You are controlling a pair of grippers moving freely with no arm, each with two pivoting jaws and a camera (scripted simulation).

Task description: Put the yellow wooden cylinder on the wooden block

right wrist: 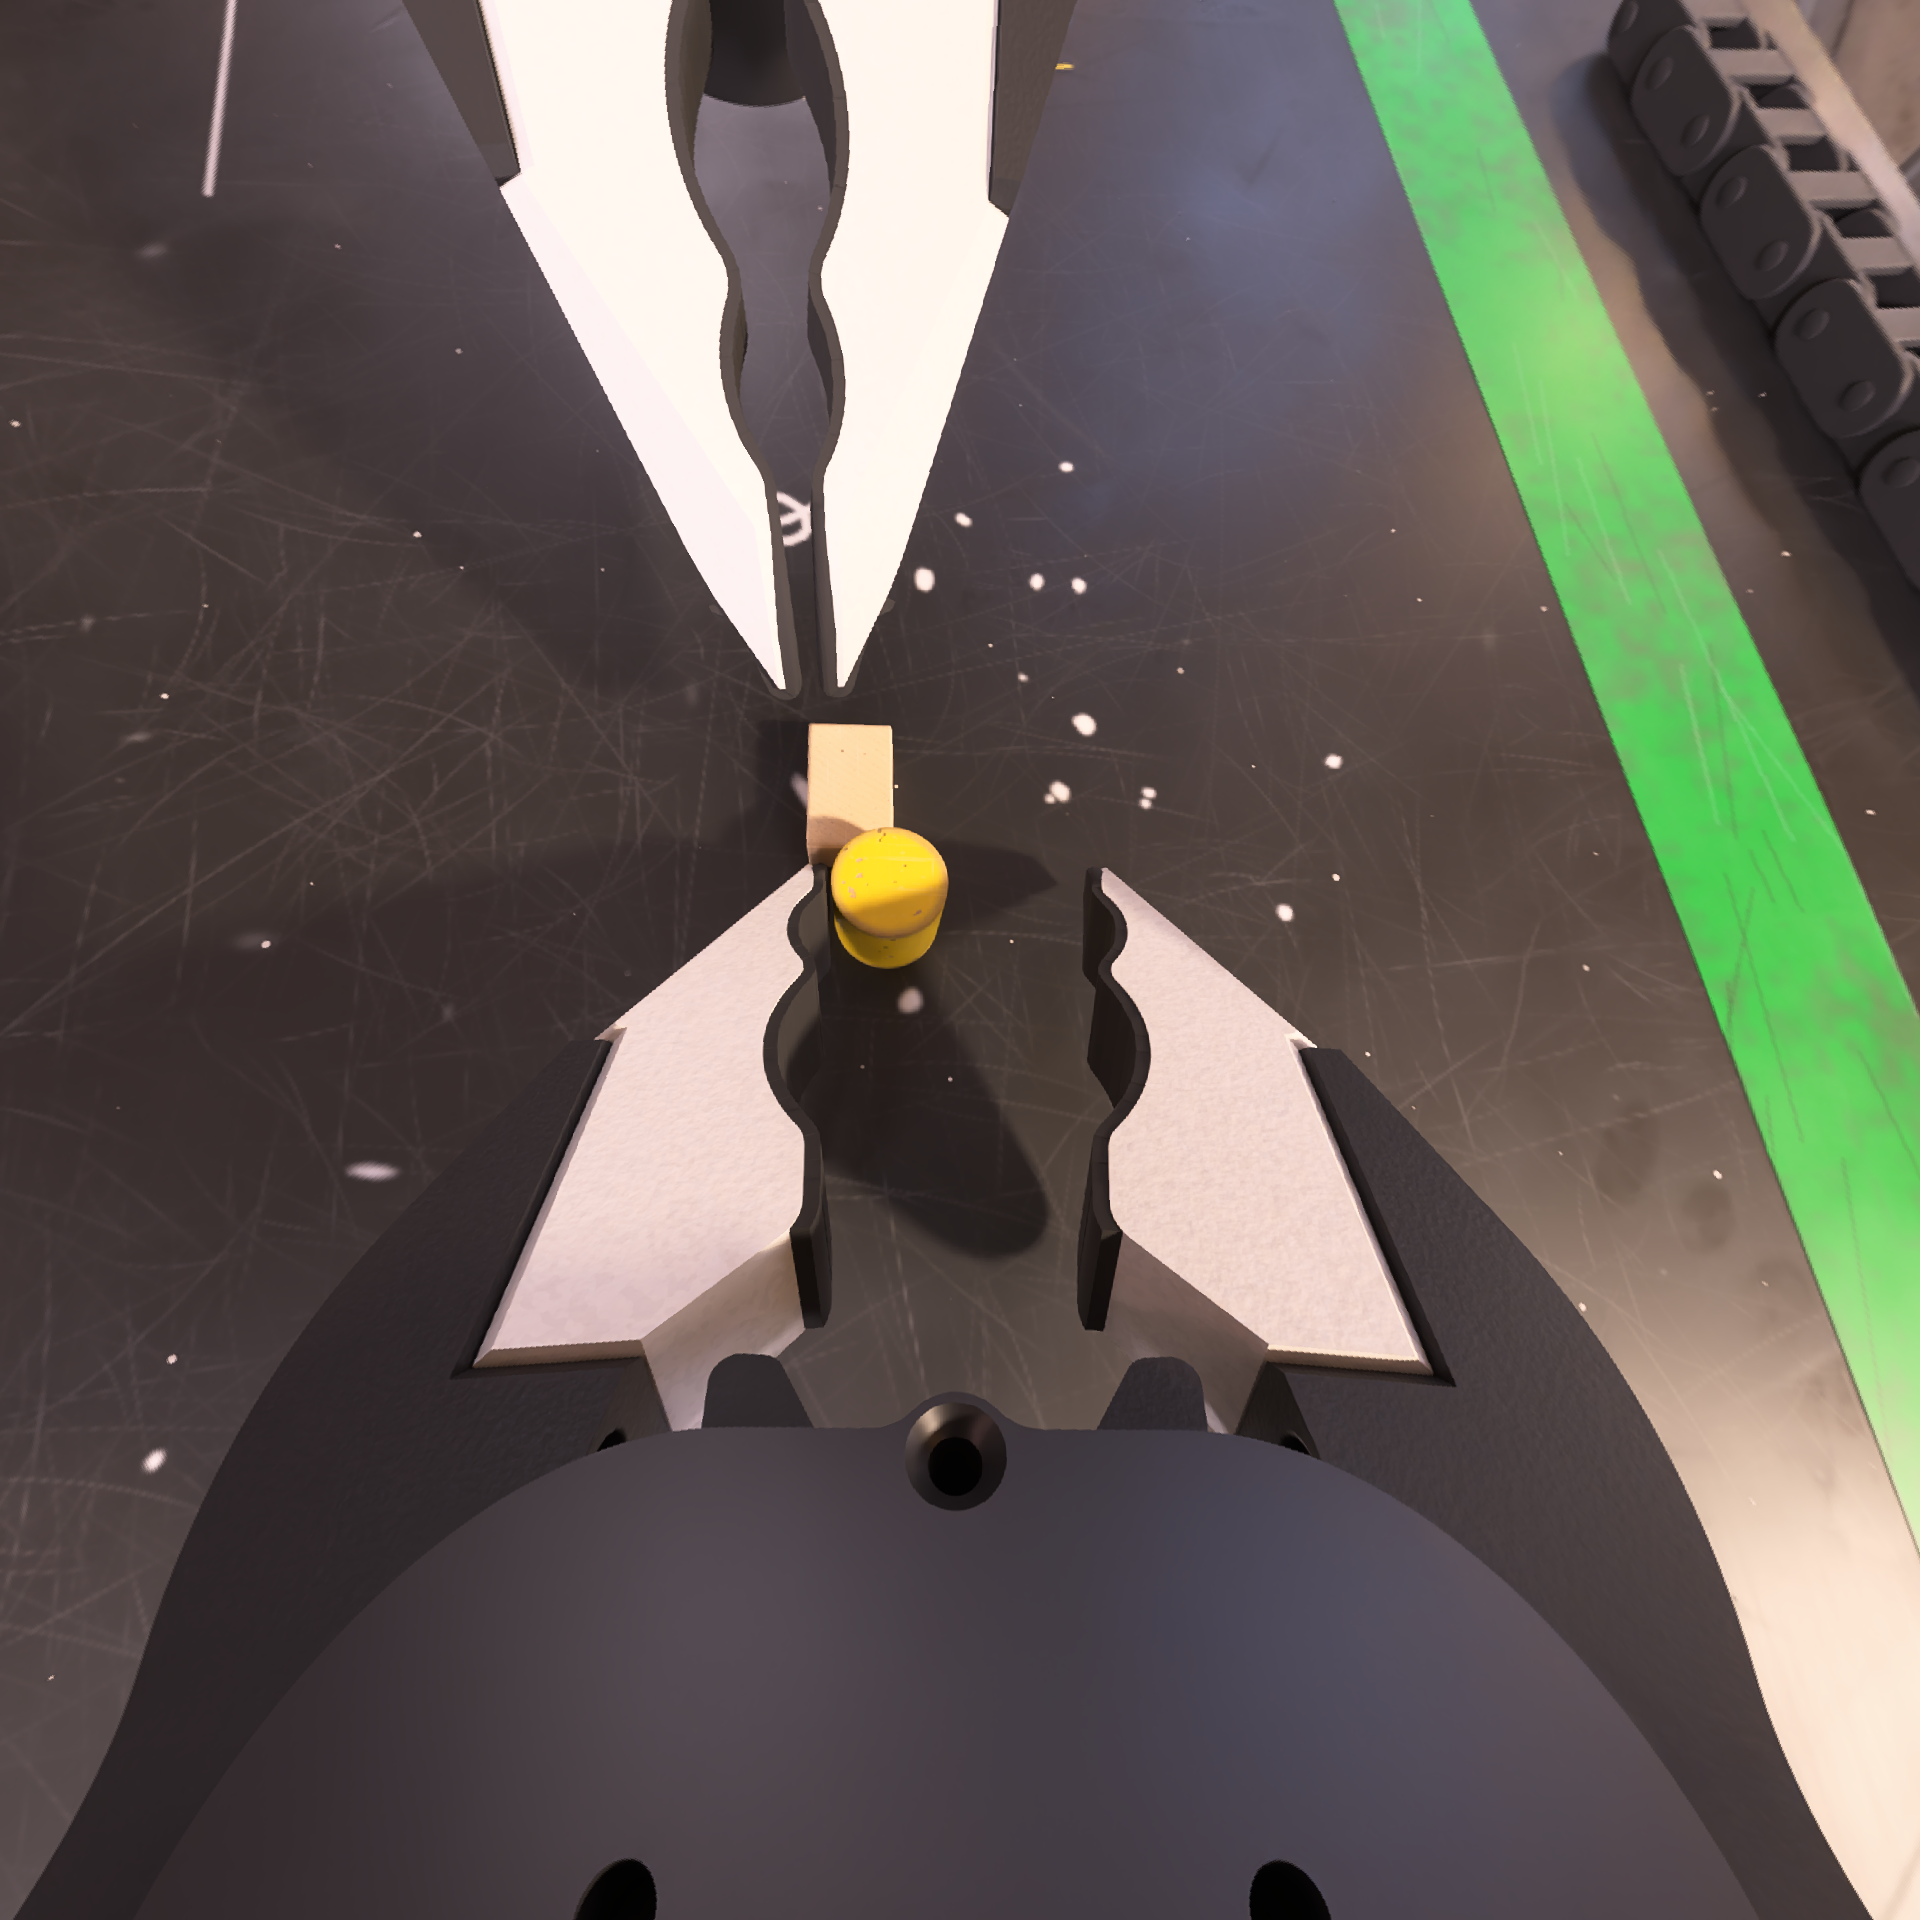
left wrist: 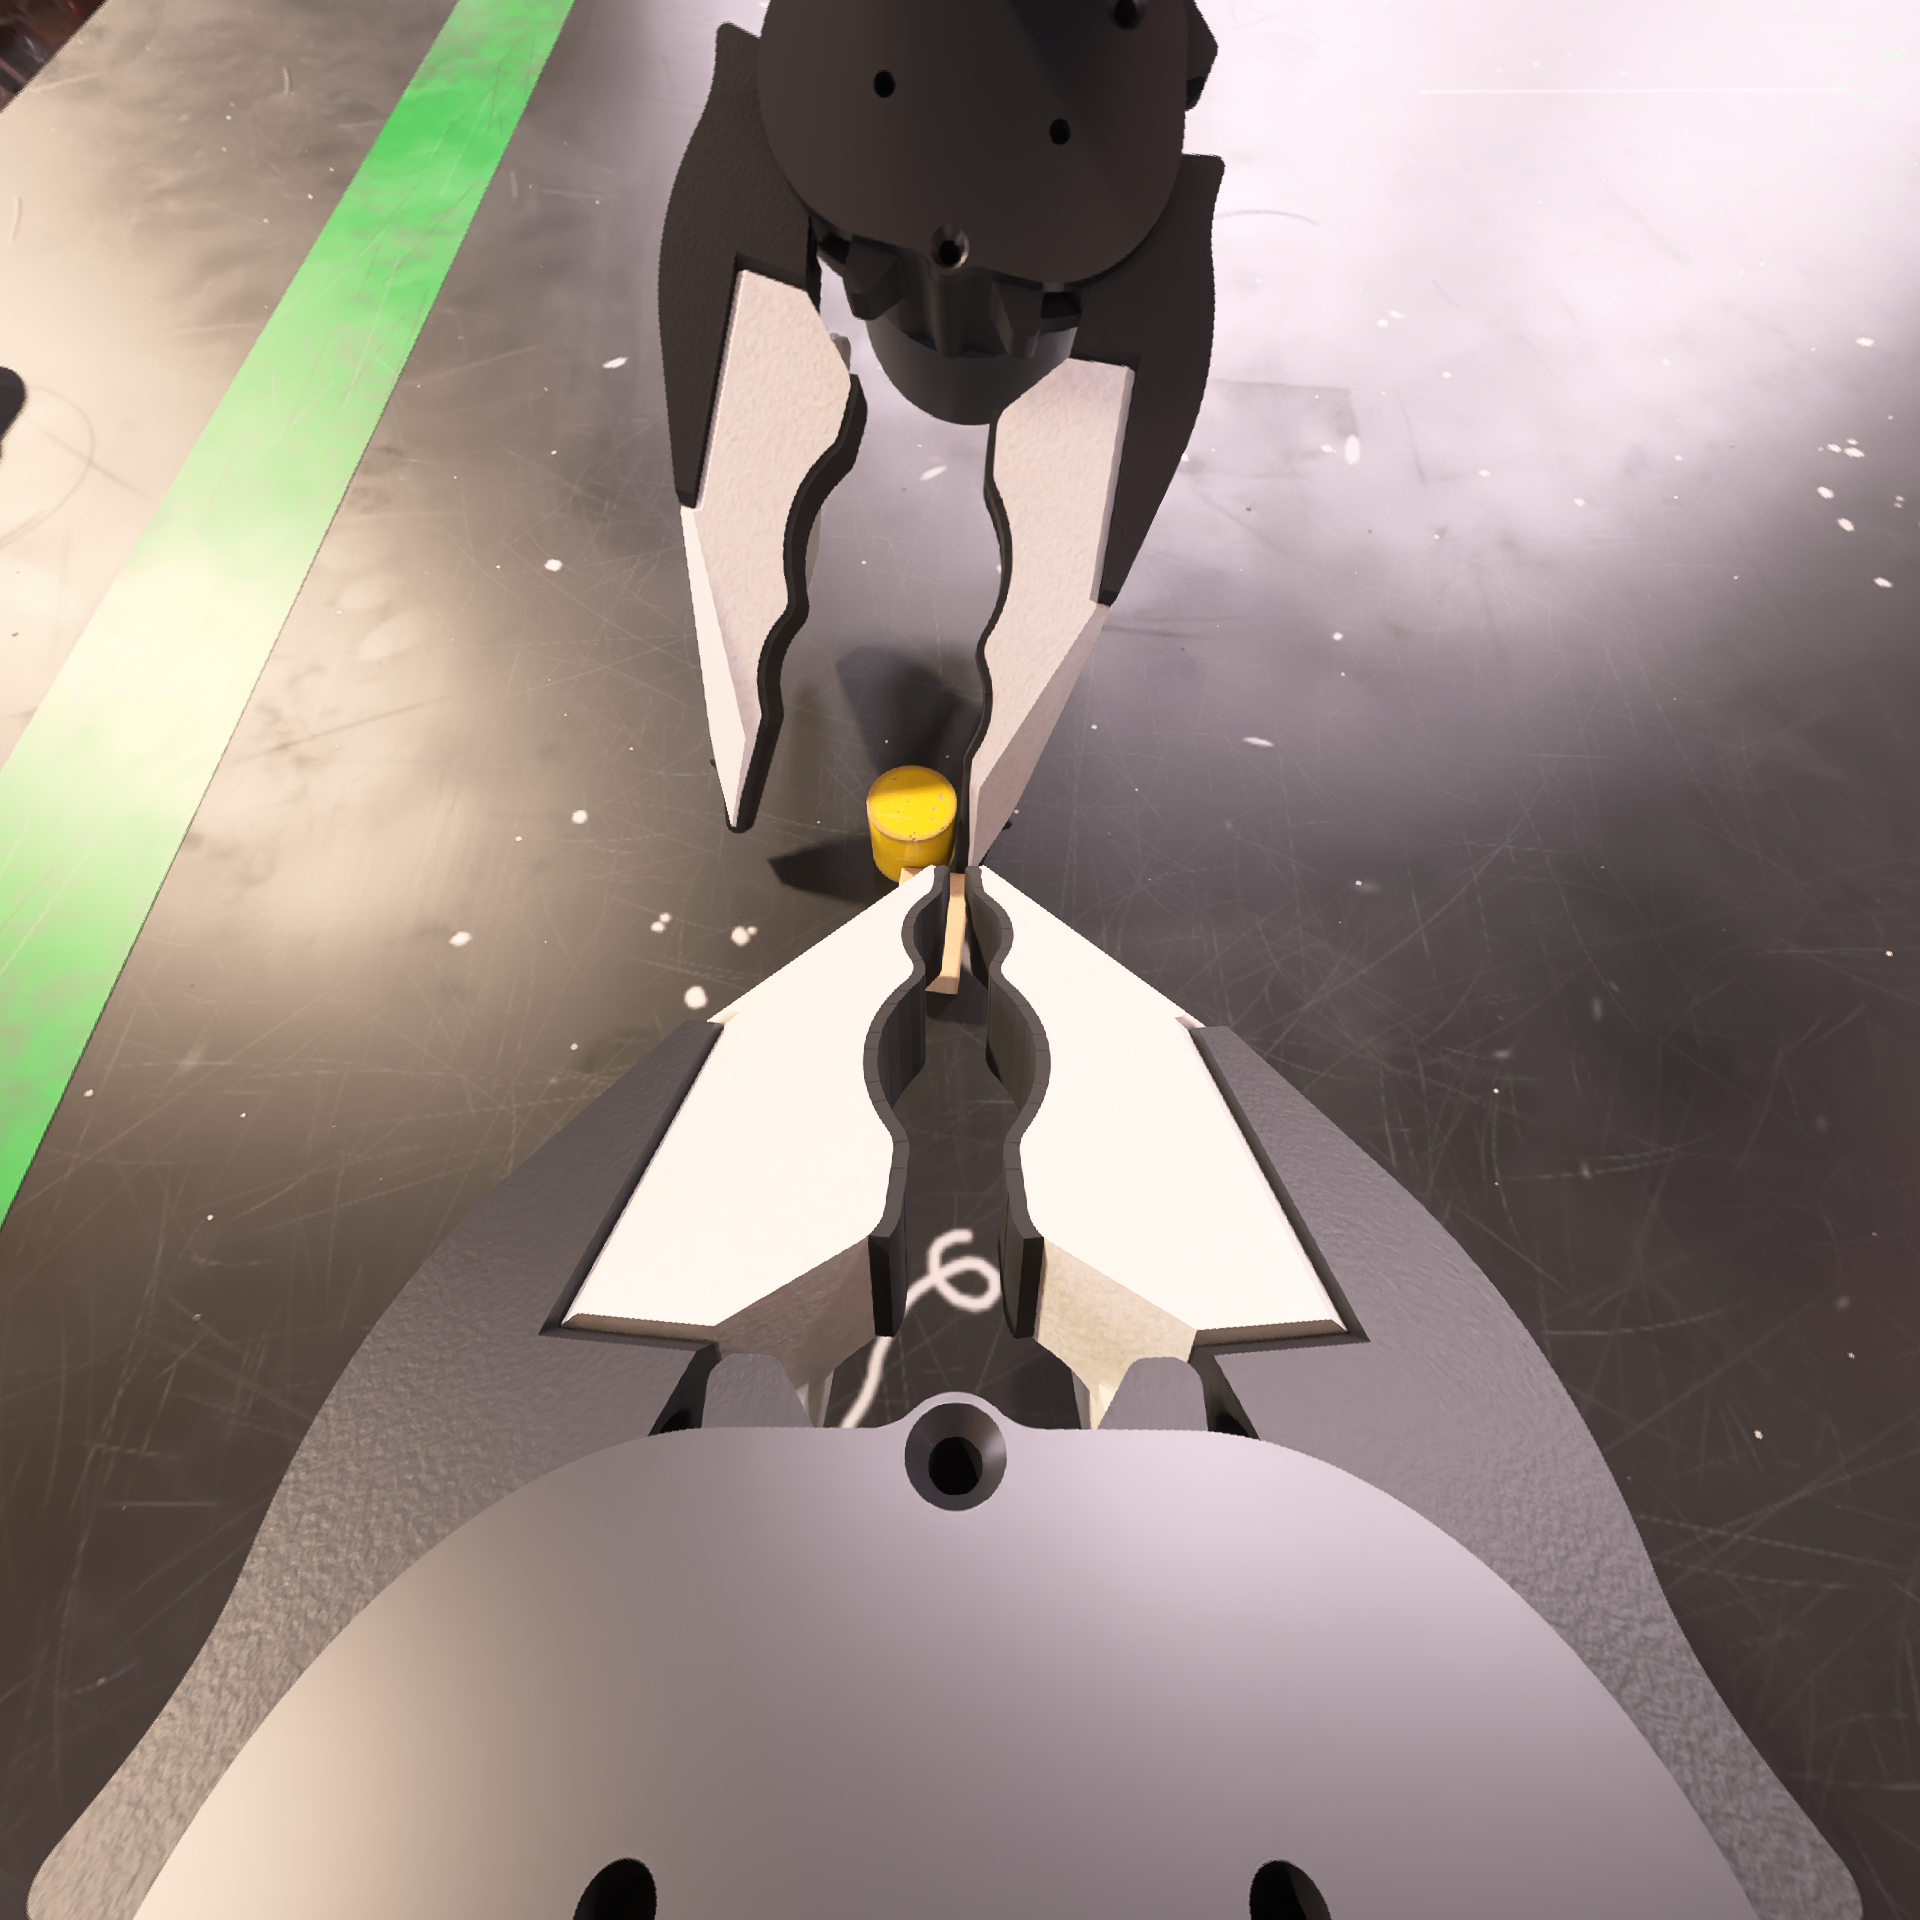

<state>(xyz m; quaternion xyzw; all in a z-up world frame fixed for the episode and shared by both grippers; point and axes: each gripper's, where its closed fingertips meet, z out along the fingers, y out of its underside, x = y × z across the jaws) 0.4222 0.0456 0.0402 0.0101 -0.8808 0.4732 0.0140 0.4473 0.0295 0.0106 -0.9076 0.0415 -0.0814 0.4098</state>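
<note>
The yellow wooden cylinder [right wrist: 888, 899] stands upright at the near end of the pale wooden block [right wrist: 850, 779], which lies flat on the dark table. It seems to rest on the table against the block, not on top. My right gripper [right wrist: 956, 883] is open around the cylinder, and its left finger [right wrist: 805, 935] touches it. My left gripper [left wrist: 956, 873] is shut to a narrow slit and empty, just above the block [left wrist: 948, 935], which shows through the gap. It also shows in the right wrist view [right wrist: 812, 686], at the block's far end. In the left wrist view the cylinder [left wrist: 912, 821] sits between the fingers of the right gripper [left wrist: 857, 826].
A green stripe [right wrist: 1662, 623] runs along the scratched dark table, also seen in the left wrist view [left wrist: 312, 416]. A black cable chain [right wrist: 1787, 239] lies beyond the stripe at the right edge. The two grippers face each other closely.
</note>
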